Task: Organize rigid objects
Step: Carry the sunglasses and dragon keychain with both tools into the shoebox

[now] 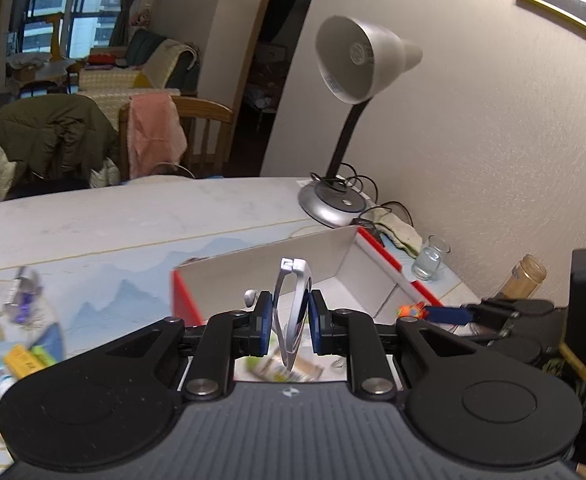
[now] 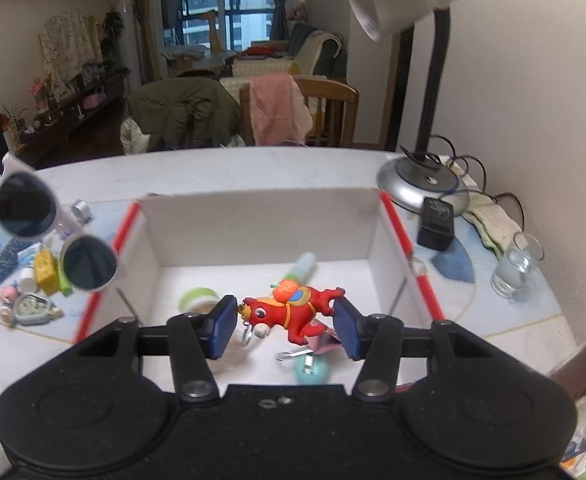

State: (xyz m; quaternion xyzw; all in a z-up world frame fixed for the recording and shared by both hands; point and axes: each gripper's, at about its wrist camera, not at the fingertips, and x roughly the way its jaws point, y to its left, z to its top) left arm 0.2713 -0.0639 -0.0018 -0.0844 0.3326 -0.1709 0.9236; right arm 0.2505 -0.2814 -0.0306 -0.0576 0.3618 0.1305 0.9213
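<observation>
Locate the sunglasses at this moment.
The sunglasses are held in the left tongs, in the air at the left of the right wrist view, just outside the box's left wall.

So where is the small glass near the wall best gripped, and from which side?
Grip the glass across its round body, coming level from the open table side: it stands upright, seemingly holding water, with the wall close behind.

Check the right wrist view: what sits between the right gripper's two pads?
A red toy horse keychain with an orange ball on its back spans the gap of the right gripper, held above the white box. The right wrist view shows it.
</observation>
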